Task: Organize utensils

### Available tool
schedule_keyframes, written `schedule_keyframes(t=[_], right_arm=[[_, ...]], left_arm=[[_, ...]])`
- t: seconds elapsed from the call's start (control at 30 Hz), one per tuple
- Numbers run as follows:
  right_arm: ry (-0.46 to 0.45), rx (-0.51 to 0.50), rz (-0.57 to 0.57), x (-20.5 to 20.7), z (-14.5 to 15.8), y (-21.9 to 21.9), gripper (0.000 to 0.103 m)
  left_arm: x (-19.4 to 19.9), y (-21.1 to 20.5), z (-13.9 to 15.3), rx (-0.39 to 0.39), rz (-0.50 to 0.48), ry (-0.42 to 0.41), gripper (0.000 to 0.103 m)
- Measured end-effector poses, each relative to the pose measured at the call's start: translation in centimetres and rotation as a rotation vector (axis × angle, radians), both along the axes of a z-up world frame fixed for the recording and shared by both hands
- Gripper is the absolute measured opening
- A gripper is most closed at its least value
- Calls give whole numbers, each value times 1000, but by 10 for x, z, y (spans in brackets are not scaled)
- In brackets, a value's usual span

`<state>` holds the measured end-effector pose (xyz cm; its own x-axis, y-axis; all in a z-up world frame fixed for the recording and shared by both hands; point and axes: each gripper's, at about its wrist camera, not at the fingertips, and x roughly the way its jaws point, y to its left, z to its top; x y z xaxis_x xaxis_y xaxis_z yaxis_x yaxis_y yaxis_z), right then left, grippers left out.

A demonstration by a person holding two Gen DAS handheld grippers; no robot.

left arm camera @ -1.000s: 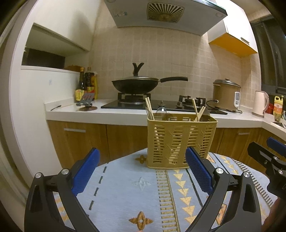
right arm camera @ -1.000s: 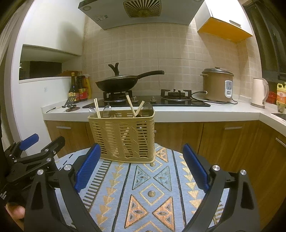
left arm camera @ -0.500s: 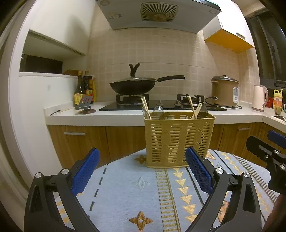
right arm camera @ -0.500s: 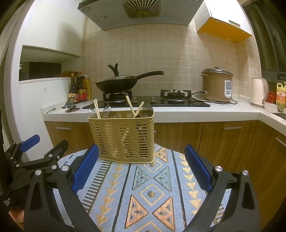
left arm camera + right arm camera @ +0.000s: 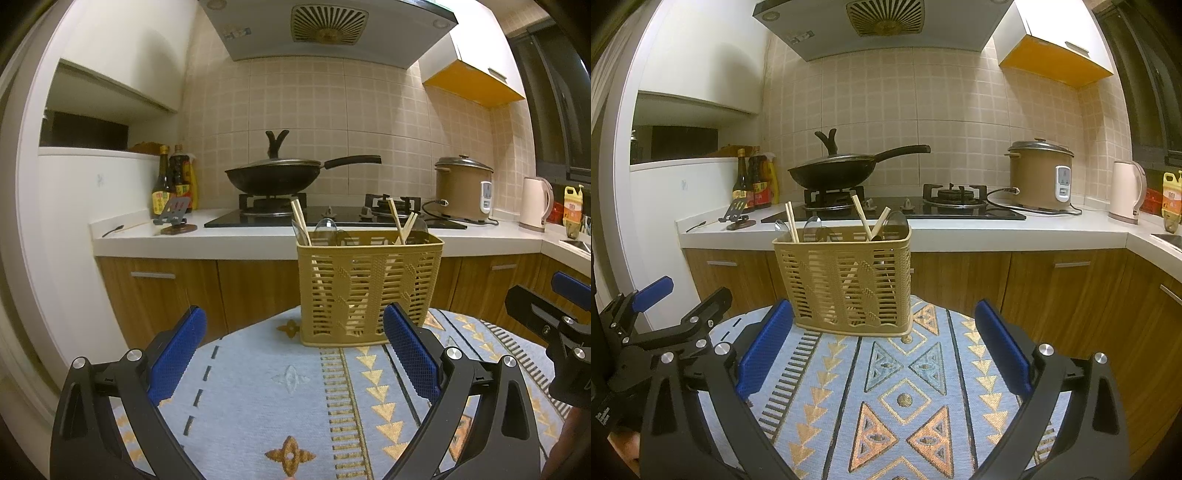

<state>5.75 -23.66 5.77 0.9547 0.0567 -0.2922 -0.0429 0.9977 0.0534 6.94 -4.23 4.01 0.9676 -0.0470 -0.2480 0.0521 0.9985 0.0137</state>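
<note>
Left wrist view: left gripper [image 5: 291, 345] had its fingers [image 5: 177, 350] spread wide, holding nothing. Utensil basket [image 5: 369, 288] stood upright on the patterned cloth [image 5: 258, 387] of the table, ahead of the right-hand finger and apart from it. Chopsticks [image 5: 300, 225] and spoons [image 5: 325, 227] stuck up from its rim. Compared with a second ago the camera had tilted up a little, and the basket sat slightly lower in frame; the basket itself hadn't moved.

Right wrist view: right gripper [image 5: 884, 343] was also released and empty. The basket sat ahead between the fingers, nearer the left-hand one, and the view was nearly unchanged. No loose utensils showed on the cloth, so sorting looked done or not yet begun.
</note>
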Motion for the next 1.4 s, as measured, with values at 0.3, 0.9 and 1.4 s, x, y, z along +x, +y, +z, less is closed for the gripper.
schedule_keyframes(t=[0.3, 0.9, 1.4], right_arm=[[3, -7, 4, 0, -1, 3, 95], [9, -14, 10, 1, -2, 7, 95], [8, -14, 10, 0, -3, 7, 95]], left_arm=[[1, 0, -1, 6, -2, -2, 95], [4, 2, -2, -7, -12, 13, 95], [3, 1, -2, -6, -13, 16, 95]])
